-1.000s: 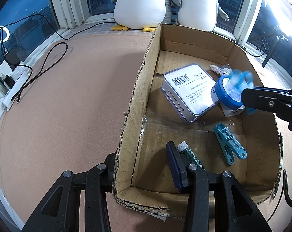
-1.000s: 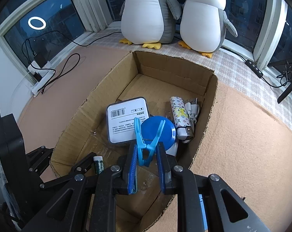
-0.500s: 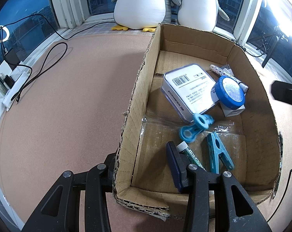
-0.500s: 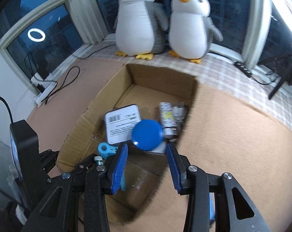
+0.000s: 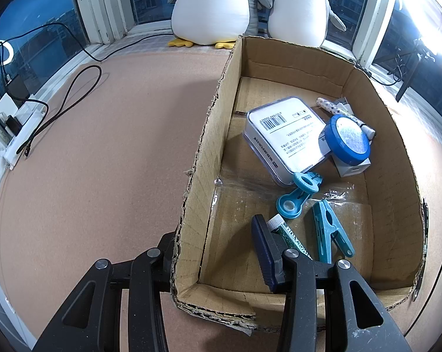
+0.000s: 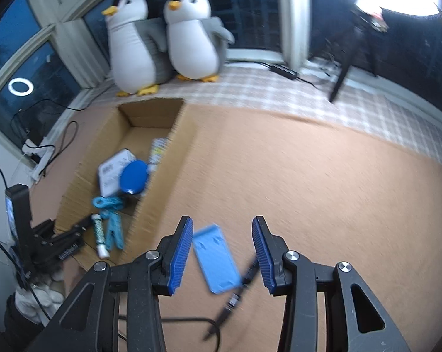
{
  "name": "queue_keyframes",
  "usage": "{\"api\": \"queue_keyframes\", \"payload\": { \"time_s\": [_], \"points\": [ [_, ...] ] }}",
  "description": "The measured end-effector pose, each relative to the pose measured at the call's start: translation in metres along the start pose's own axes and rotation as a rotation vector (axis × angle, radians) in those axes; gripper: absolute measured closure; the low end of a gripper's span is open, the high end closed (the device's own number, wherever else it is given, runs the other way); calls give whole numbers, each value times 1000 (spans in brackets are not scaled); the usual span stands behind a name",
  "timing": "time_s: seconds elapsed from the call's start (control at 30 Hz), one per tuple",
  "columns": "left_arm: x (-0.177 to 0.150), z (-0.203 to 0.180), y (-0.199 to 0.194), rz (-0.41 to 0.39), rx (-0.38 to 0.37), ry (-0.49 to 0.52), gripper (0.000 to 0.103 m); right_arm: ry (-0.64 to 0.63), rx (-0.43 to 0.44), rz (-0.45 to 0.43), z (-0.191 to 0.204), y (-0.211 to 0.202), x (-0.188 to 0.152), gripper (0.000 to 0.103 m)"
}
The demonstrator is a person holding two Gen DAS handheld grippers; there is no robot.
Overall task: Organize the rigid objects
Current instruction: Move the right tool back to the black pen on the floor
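**A:** Entry: where is the next piece?

**B:** I am looking at a flat light-blue plastic rectangle, blurred, lying on the tan cork-textured mat outside the box. A black cable is running just beside its lower corner.

**A:** Tongs?

**B:** The right gripper is hanging above it. Its jaws have just been opening, and they are straddling the piece with nothing pressed. The left gripper is clenching the near wall of the brown corrugated cardboard box, steadying it.

**A:** Approach?

**B:** I am judging the piece thin, smooth and rigid. So I am planning to come down square and pinch across its long edges with the ribbed pads, keeping the cable out of the bite.
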State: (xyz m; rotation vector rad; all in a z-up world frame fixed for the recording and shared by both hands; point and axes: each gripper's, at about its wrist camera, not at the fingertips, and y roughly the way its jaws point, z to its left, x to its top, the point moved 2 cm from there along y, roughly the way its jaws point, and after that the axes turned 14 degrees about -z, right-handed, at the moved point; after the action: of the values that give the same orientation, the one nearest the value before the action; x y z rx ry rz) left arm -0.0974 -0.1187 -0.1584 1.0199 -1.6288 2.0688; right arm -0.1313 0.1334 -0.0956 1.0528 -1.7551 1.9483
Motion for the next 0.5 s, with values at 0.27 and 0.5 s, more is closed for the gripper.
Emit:
{"api": "queue_keyframes", "payload": {
  "time_s": [0.27, 0.5],
  "points": [
    [0, 0, 0, 0, 0, 1, 58, 86, -33, 90, -26, 11, -27, 65],
    [0, 0, 0, 1, -2, -4, 58, 139, -47, 148, -34, 30, -39, 74]
  ]
}}
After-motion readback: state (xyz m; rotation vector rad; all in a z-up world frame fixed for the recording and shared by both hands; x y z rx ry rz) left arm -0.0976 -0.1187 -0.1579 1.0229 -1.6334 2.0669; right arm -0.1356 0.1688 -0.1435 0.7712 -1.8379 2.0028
